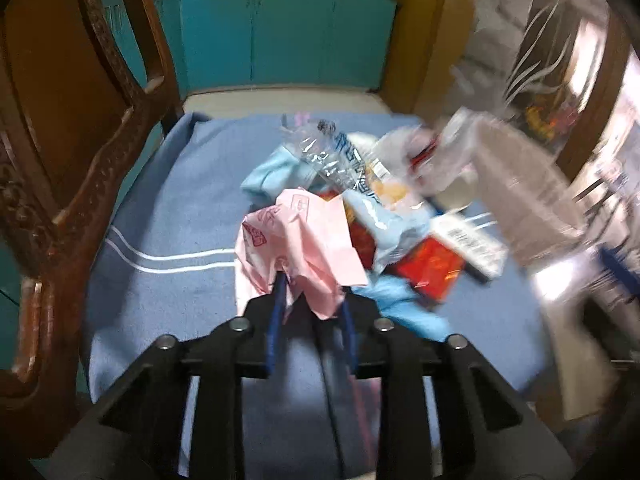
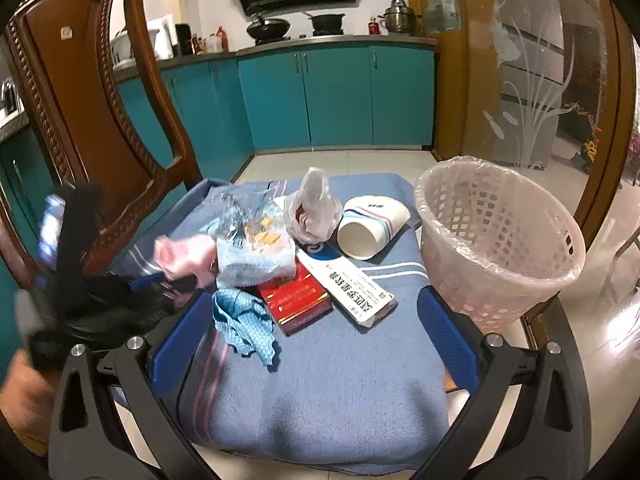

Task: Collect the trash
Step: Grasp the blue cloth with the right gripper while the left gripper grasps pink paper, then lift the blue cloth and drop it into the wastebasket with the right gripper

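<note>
The left gripper (image 1: 310, 292) pinches one pink crumpled wrapper (image 1: 296, 240) at the near edge of the trash pile on the blue blanket (image 2: 328, 380). The right gripper (image 2: 312, 320) hangs spread, holding nothing. Beyond: one red box (image 2: 296, 300), one white carton (image 2: 348, 280), one paper cup (image 2: 372, 226), one lined basket (image 2: 496, 240) beside the blanket.

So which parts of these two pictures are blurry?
Left wrist view: the right side smears with motion, around the clear plastic bag; the pink wrapper stays sharp. Right wrist view: only the left gripper at lower left is blurred; the basket is crisp.
</note>
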Available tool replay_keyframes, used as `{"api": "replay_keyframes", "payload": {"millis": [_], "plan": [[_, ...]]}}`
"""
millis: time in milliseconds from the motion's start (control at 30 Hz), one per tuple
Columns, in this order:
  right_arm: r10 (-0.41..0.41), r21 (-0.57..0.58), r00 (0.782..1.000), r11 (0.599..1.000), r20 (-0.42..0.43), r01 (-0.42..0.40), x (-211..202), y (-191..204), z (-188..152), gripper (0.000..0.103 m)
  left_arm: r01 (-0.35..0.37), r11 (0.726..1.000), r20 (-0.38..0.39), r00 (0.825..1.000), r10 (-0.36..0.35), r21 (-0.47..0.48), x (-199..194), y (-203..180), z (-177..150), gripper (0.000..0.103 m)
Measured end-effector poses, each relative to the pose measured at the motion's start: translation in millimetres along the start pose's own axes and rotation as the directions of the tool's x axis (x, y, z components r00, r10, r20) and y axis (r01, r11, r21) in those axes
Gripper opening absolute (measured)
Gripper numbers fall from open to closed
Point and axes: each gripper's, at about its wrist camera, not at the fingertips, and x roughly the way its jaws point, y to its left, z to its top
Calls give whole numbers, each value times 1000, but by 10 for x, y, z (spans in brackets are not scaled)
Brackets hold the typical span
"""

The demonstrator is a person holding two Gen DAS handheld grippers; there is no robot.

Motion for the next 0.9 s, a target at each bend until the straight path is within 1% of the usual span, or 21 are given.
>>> {"api": "replay_keyframes", "payload": {"millis": [33, 100, 200, 267, 333, 433, 467, 500, 533, 567, 600, 667, 733, 767, 833, 900], "plan": [[3, -1, 1000, 1000, -6, -3, 25, 3, -12, 100, 7, 1000, 29, 1000, -7, 2, -125, 10, 7, 23], [17, -2, 1000, 1000, -26, -17, 86, 31, -34, 100, 18, 1000, 111, 994, -19, 10, -452, 41, 13, 23], [27, -15, 997, 1000, -66, -28, 235, 111, -99, 100, 22, 1000, 212, 977, -23, 8, -794, 97, 25, 23], [10, -43, 995, 999, -99, -15, 375, 208, -152, 98, 16, 1000, 270, 963, -16, 6, -950, 140, 33, 23], [-4, -72, 991, 997, -130, -5, 543, 321, -213, 95, 9, 1000, 283, 959, -9, 0, -989, 169, 38, 23], [-12, -117, 984, 993, -177, -9, 767, 465, -286, 82, 15, 1000, 259, 966, -12, -9, -943, 192, 59, 23], [-20, -136, 980, 991, -197, -8, 836, 506, -312, 71, 16, 1000, 254, 967, -13, -11, -929, 196, 63, 23], [-23, -148, 975, 989, -220, -10, 892, 532, -337, 48, 17, 1000, 248, 969, -14, -12, -912, 207, 70, 23], [-1, -147, 963, 988, -269, -40, 960, 557, -363, 30, 19, 1000, 243, 970, -15, -13, -905, 214, 76, 23], [30, -129, 956, 989, -290, -70, 977, 552, -368, 2, 19, 1000, 241, 970, -15, -14, -915, 214, 71, 23], [57, -113, 955, 989, -291, -94, 942, 561, -360, 2, 19, 1000, 241, 970, -15, -16, -931, 231, 71, 23], [99, -128, 963, 983, -249, -134, 758, 629, -293, 2, 21, 999, 243, 970, -14, -24, -944, 252, 79, 23], [165, -121, 966, 974, -197, -191, 526, 663, -207, 2, 26, 999, 244, 970, -16, -38, -973, 287, 89, 24], [211, -116, 967, 967, -144, -228, 341, 662, -151, 2, 29, 999, 243, 970, -17, -45, -975, 298, 91, 24], [258, -124, 963, 956, -78, -267, 132, 642, -91, 2, 29, 998, 243, 970, -14, -55, -985, 325, 84, 25], [300, -130, 954, 946, 6, -297, -73, 591, -14, 2, 27, 997, 242, 970, -10, -66, -984, 348, 87, 25]]}}
